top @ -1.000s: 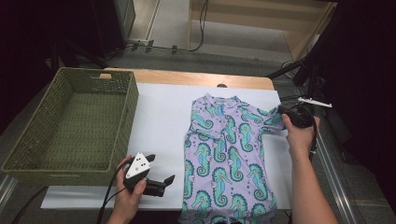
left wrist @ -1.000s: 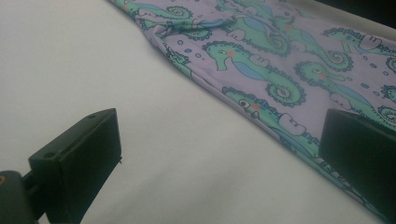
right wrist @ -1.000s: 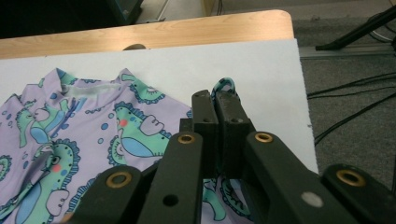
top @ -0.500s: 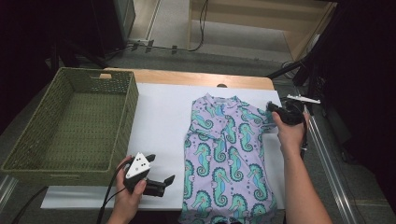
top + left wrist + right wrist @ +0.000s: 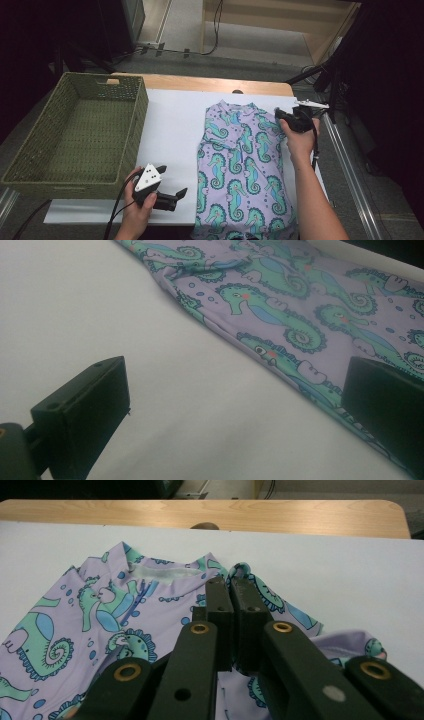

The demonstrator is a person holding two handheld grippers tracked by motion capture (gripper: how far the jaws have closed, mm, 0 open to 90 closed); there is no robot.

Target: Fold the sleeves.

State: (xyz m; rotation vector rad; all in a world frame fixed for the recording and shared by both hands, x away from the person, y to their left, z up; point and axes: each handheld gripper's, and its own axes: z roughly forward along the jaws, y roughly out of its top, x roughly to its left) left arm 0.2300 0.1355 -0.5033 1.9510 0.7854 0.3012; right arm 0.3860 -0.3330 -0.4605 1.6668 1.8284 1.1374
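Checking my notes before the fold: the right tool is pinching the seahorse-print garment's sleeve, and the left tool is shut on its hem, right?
Not quite. The left tool is open, its jaws wide apart over the white sheet beside the garment, holding nothing, as the left gripper view shows. The right tool is indeed shut on the sleeve.

A lilac garment (image 5: pixel 245 170) printed with teal seahorses lies on a white sheet (image 5: pixel 170 130), right of an olive-green woven basket (image 5: pixel 75 135), near black grippers
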